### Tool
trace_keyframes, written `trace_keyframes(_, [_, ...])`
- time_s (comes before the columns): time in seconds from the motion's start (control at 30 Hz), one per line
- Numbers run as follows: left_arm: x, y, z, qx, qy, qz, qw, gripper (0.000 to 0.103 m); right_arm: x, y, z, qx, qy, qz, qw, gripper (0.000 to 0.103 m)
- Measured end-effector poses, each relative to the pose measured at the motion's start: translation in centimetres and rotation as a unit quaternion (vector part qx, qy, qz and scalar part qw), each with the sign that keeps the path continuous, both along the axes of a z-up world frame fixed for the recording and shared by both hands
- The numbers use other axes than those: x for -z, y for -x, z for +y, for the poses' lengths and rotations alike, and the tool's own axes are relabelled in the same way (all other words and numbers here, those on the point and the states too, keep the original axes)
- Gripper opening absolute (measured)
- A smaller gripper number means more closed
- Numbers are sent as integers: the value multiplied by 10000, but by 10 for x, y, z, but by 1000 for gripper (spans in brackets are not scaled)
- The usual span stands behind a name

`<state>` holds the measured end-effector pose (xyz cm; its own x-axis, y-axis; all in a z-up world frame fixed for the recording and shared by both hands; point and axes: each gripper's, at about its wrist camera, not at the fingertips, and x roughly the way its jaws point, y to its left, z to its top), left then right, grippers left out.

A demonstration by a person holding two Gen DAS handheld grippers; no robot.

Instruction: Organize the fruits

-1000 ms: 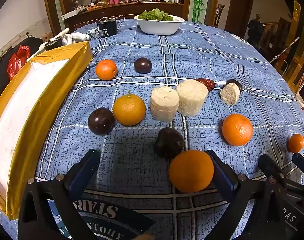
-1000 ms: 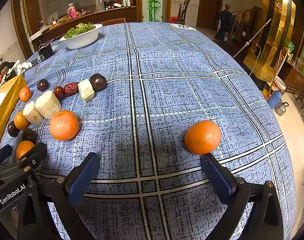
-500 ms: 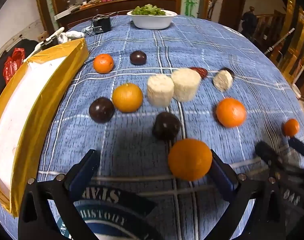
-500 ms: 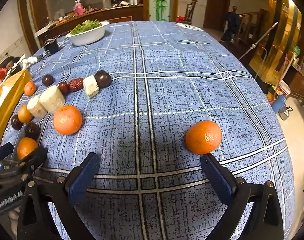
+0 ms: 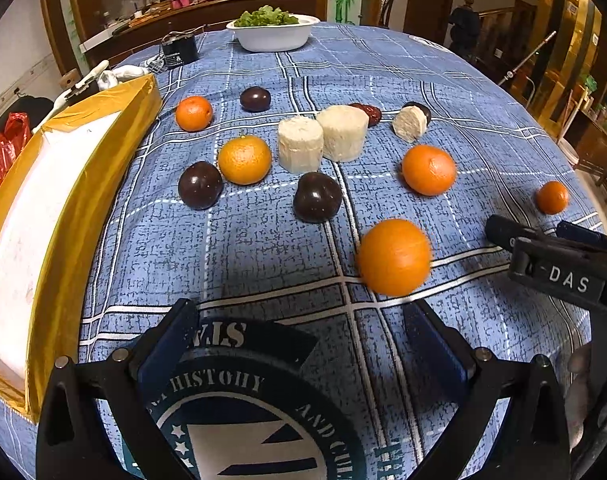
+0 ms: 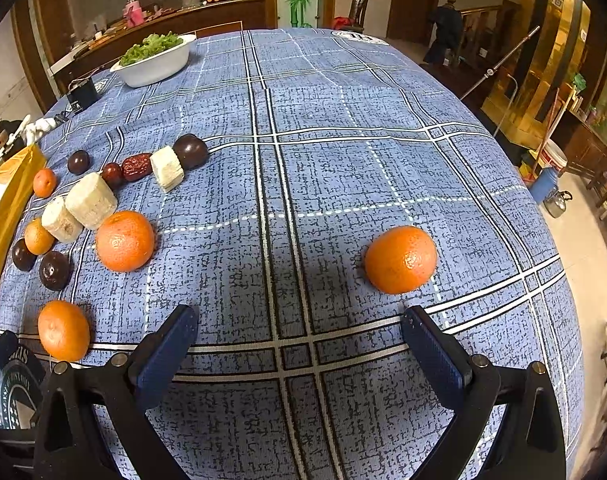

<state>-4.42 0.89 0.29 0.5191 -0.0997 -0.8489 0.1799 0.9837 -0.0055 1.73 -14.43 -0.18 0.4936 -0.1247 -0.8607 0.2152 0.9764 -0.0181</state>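
Fruits: oranges, dark plums, red dates and pale cut cylinders are lying scattered on the blue plaid tablecloth [image 6: 343, 168], most of them crowding toward my left near the yellow-edged box [image 5: 63, 216].
Near orange: the near orange [image 5: 394, 257] is sitting just ahead of my left gripper [image 5: 303, 344], off toward its right finger and touching neither pad; it is looking blurred, so I am judging it may be rolling.
Lone orange: the lone orange [image 6: 400, 259] is resting well apart from the rest, just beyond the right finger of my right gripper [image 6: 299, 344].
Left tongs: I am holding them spread wide, pinching nothing.
Right tongs: I am holding these spread wide too, with nothing between the fingers.
How the oranges will handle: I am expecting a firm, fairly light ball with a pebbled skin that grips well but rolls freely on cloth.
Where to hold: I am planning to close across the widest middle, pads on opposite sides, low enough that it cannot squirt upward.
Plums: the nearest plum [image 5: 317, 197] is looking smooth and glossy, so I am judging it slippery and easy to bruise; a gentle squeeze suits it.
Pale cylinders: the two pale cylinders [image 5: 321, 142] are standing touching each other and looking crumbly, so I am guessing they mark under pressure.
Risk: I am watching that a nudged orange does not run off the table edge.
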Motion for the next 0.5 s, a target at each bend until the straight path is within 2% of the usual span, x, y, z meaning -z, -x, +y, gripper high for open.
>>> trace_keyframes(0.5, [0, 1, 0, 31, 2, 1, 10000, 103, 0, 4, 1, 100, 31, -62, 9999, 103])
